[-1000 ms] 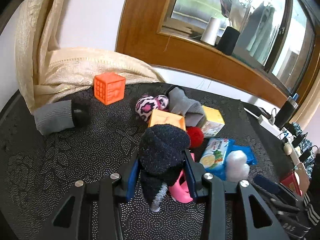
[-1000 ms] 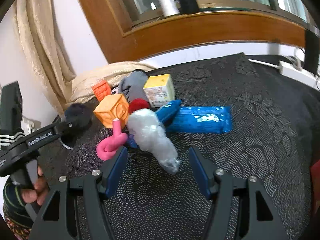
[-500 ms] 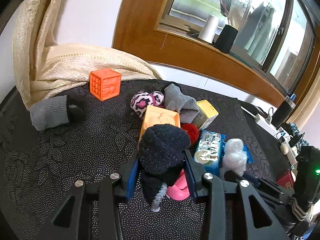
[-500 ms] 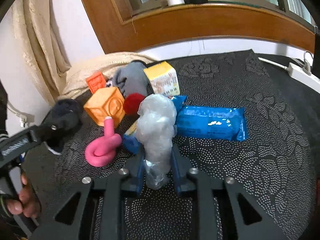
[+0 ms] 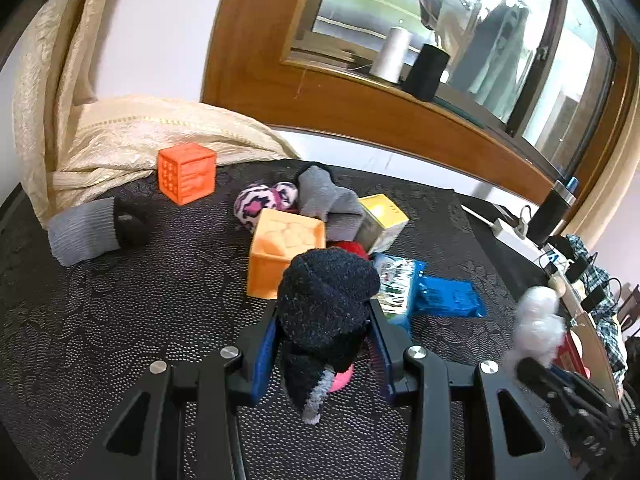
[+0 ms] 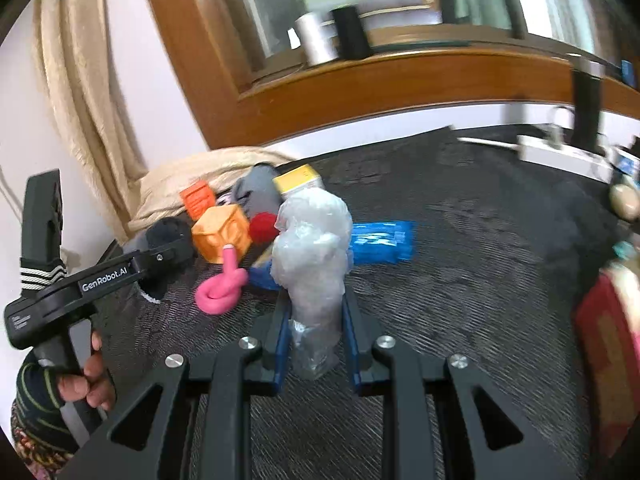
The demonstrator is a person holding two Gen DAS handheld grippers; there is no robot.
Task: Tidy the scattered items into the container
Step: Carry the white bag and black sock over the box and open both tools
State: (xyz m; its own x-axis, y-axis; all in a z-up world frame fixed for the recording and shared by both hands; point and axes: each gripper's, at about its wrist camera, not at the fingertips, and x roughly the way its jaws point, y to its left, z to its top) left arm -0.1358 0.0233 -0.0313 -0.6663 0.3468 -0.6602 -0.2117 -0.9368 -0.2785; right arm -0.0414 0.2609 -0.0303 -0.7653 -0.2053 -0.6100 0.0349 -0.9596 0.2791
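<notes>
Left wrist view: the left gripper (image 5: 326, 344) is squeezed tight on a fuzzy black knitted sock (image 5: 326, 312) with a grey cuff hanging down. The sock is soft and light, so it squashes and will not break. It sits bunched between the blue pads, held around its middle, which looks like a safe place to hold it. Past it, on the dark patterned cloth (image 5: 100, 320), lie a pale orange toy cube (image 5: 280, 248), a bright orange cube (image 5: 186, 178), a grey sock (image 5: 330, 208), a yellow box (image 5: 382, 226), a snack packet (image 5: 400, 286) and a flat blue packet (image 5: 450, 298). No container shows here. A second ago the clear bag lay beside the blue packet; now it hangs out at the right edge, off the cloth. The pile also looks a bit farther off than before.

Right wrist view: the right gripper (image 6: 314, 332) is clamped on a crinkly clear plastic bag (image 6: 312, 248). The bag is very light and crushes easily. It may be slippery, so a grip low down on the scrunched neck, as now, seems best. A second ago these jaws stood wide open with the bag lying on the cloth between them; half a second ago they had already pinched it. Now the bag stands up above the cloth. A pink rubbery loop toy (image 6: 222, 284) lies near the pale cube. At the right edge is a blurry red thing (image 6: 608, 332); I cannot tell if it is the container.
</notes>
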